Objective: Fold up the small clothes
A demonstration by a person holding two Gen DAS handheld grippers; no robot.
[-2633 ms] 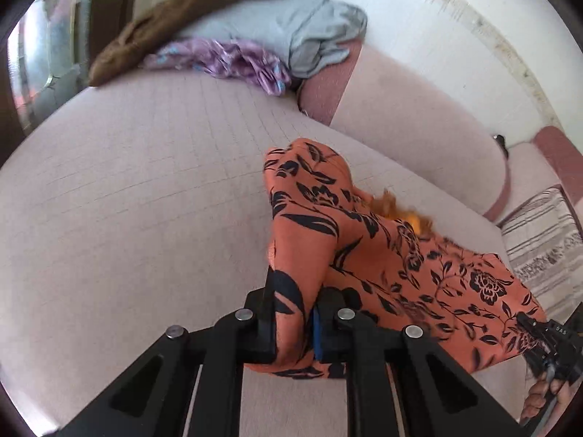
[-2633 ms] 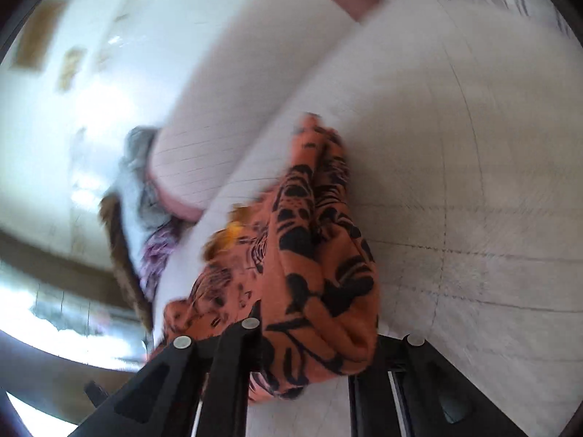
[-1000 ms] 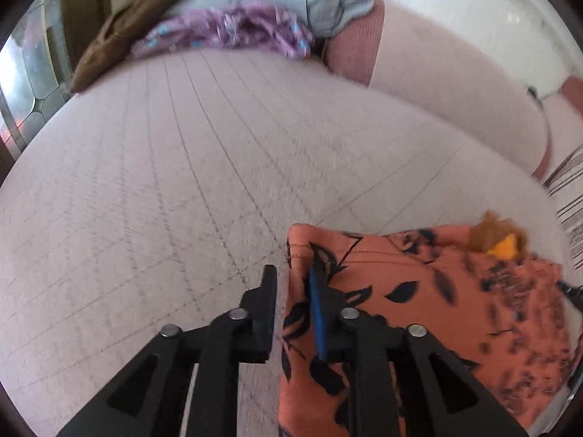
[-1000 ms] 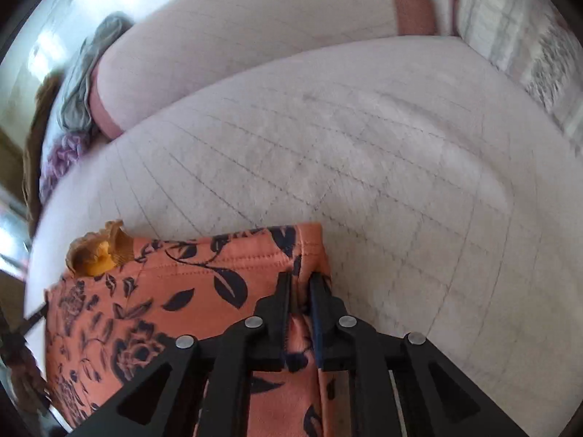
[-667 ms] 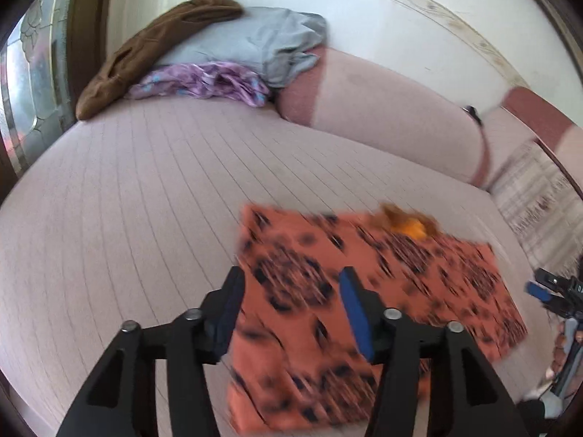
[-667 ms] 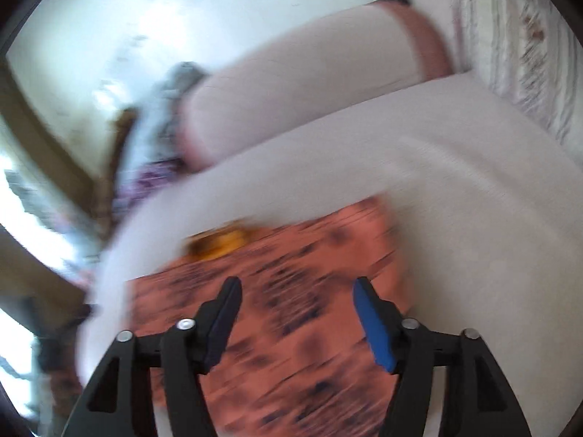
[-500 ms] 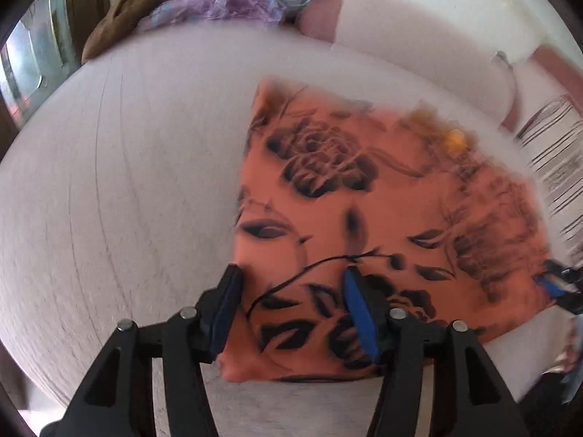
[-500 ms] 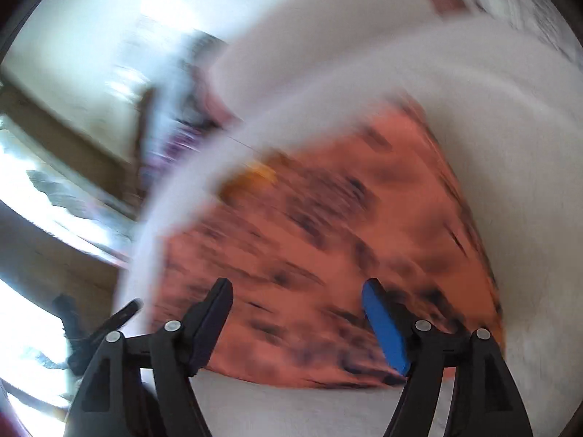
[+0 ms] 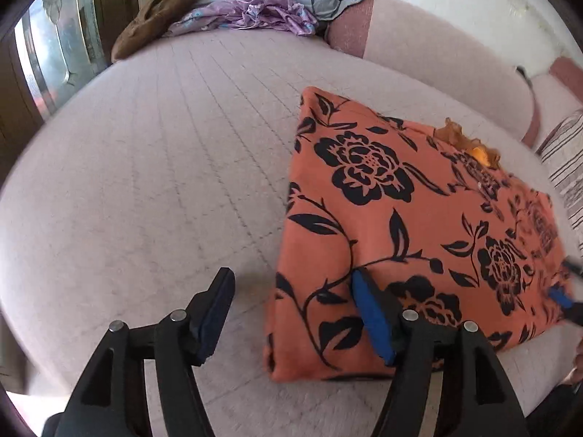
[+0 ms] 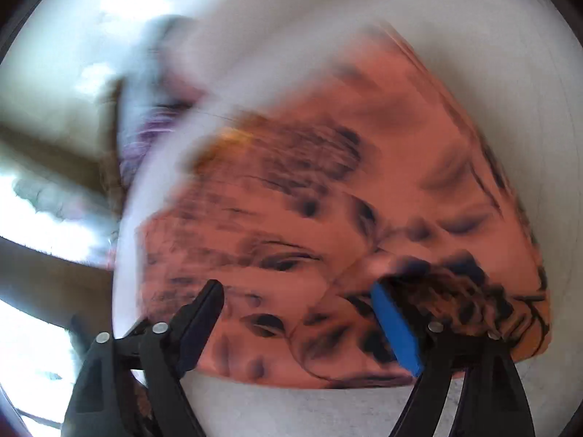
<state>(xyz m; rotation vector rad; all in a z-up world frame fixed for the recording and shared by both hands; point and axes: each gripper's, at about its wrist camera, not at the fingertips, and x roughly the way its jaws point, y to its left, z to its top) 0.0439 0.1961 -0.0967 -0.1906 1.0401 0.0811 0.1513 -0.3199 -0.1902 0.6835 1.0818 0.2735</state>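
Left gripper (image 9: 291, 313), jaws opening, angles down over orange garment (image 9: 400, 218).

I see the orange floral garment (image 9: 393, 218) as soft matt woven cloth, smooth, black print. Bed cover (image 9: 153, 167) under it: pale pink quilted fabric, matt, stitched grid. My left gripper (image 9: 291, 313) is matt black plastic with bright metal rivets and blue rubbery pads (image 9: 371, 320). Right wrist view too blurred for texture.

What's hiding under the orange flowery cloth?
The orange cloth lies flat on the pink quilted bed cover. A bit of brown-and-yellow fabric pokes out at its far edge. Whatever else is underneath is covered.
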